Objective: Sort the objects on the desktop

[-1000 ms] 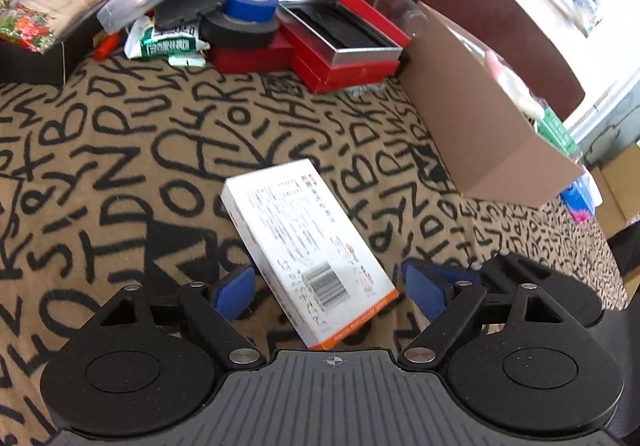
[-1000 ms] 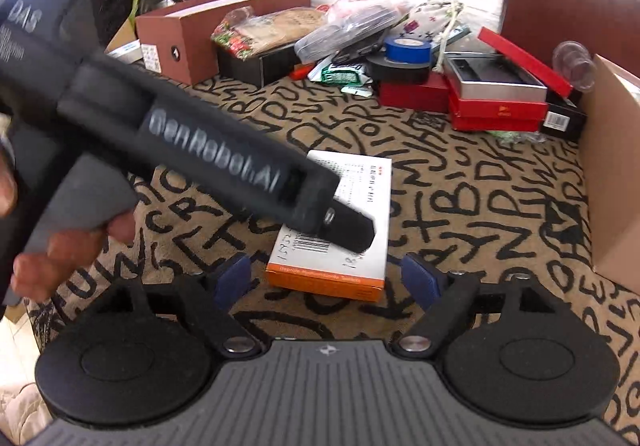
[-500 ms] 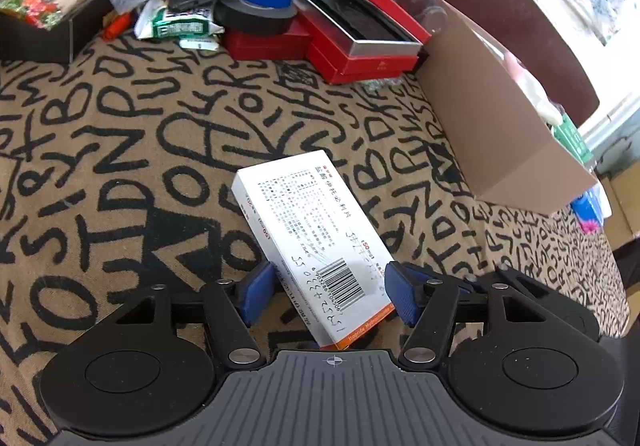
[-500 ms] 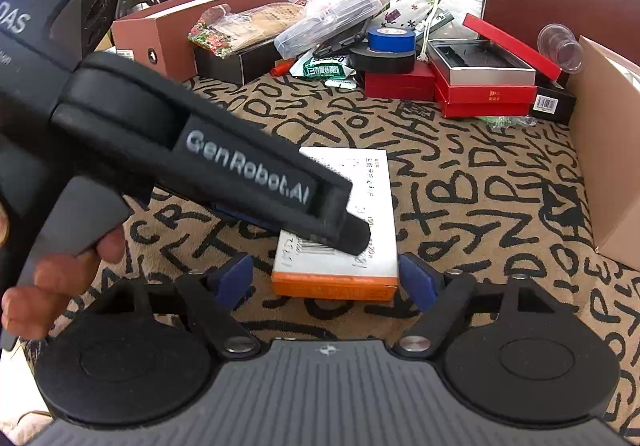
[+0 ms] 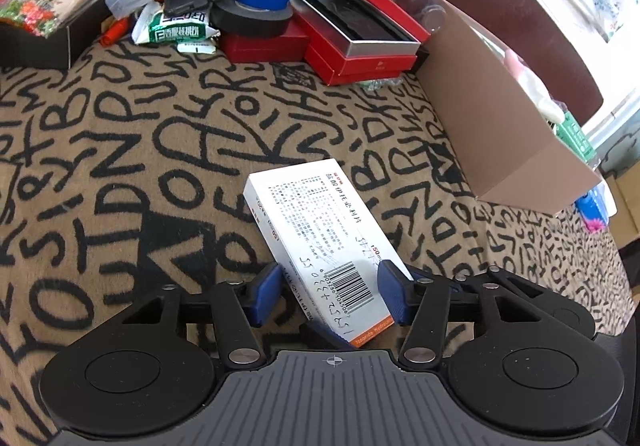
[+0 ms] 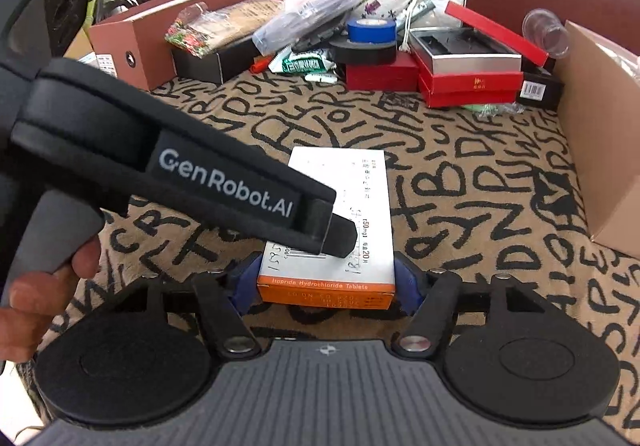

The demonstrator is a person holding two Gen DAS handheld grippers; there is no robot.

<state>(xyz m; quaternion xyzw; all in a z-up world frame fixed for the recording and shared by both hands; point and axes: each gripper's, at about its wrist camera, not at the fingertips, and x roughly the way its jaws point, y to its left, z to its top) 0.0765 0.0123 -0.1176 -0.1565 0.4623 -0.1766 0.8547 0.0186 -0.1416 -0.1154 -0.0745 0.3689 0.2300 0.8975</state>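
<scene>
Mostly what filled my two views was the letter-printed cloth [image 5: 120, 149] over the desk, with clutter heaped along its far edge: a brown cardboard box [image 5: 500, 137] standing open at the right, red gift boxes [image 6: 468, 81], two rolls of tape [image 5: 256, 9] stacked on another red box, and bagged odds and ends further left.

Well clear of that heap, near me, lay the tablet box [image 5: 320, 230], a flat white carton with an orange end, resting flat on the cloth. I judged it light and stiff along its edges but easy to dent across the broad printed face, with smooth card that could slide under the pads. The long narrow sides near the orange end looked the right place to take it.

Both tongs were on that same end. The left gripper [image 5: 332, 298] came at it on a slant, so the box ran crookedly between its blue pads; its jaws were closing, and I could not tell whether the pads were touching the card yet. The right gripper [image 6: 328, 282] sat square to the orange end, its jaws also closing, the pads right at the two side walls; I read that as contact, though not yet a firm clench. The left tool's black body crossed the right view, above the box.
</scene>
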